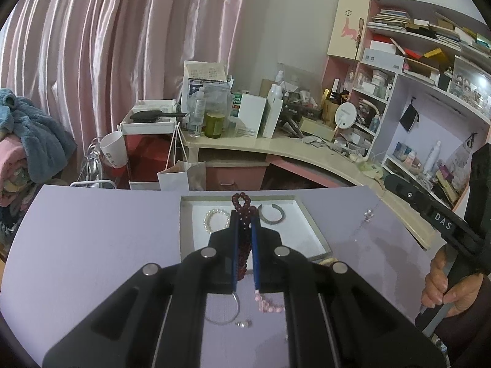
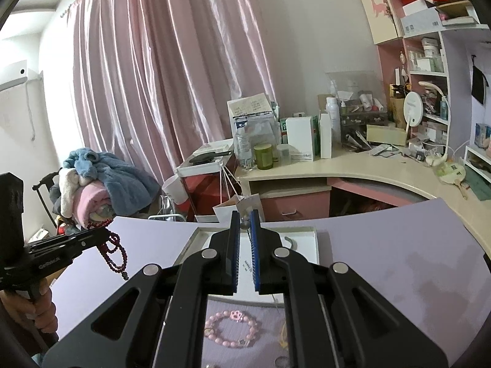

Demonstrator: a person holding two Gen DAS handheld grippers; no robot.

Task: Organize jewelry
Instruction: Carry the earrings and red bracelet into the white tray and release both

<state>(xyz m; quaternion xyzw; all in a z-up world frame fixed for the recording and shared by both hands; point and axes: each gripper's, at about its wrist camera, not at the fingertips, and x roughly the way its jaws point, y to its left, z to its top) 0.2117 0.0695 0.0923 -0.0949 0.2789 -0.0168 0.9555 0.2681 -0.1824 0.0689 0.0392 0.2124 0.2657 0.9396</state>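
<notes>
My left gripper [image 1: 244, 214] is shut on a string of dark red beads [image 1: 244, 202], held above a white tray [image 1: 184, 230]. The beads loop out past the tips and hang down between the pads. In the tray lie a pearl bracelet [image 1: 216, 220] and a grey open bangle [image 1: 271, 214]. My right gripper [image 2: 244, 214] is shut on a small silvery piece [image 2: 244, 223], whose thin chain [image 1: 368, 214] dangles over the lavender table [image 1: 92, 230]. A pink bead bracelet [image 2: 230, 328], a thin silver hoop [image 1: 222, 316] and a small stud [image 1: 244, 324] lie on the near table.
Beyond the table a curved cream desk [image 1: 276, 150] is crowded with bottles and boxes, with packed shelves [image 1: 414, 46] to the right. Pink curtains [image 2: 168, 76] hang behind. Piled clothes [image 2: 101, 181] rest on a chair at left. A hand [image 1: 445, 285] grips the right tool's handle.
</notes>
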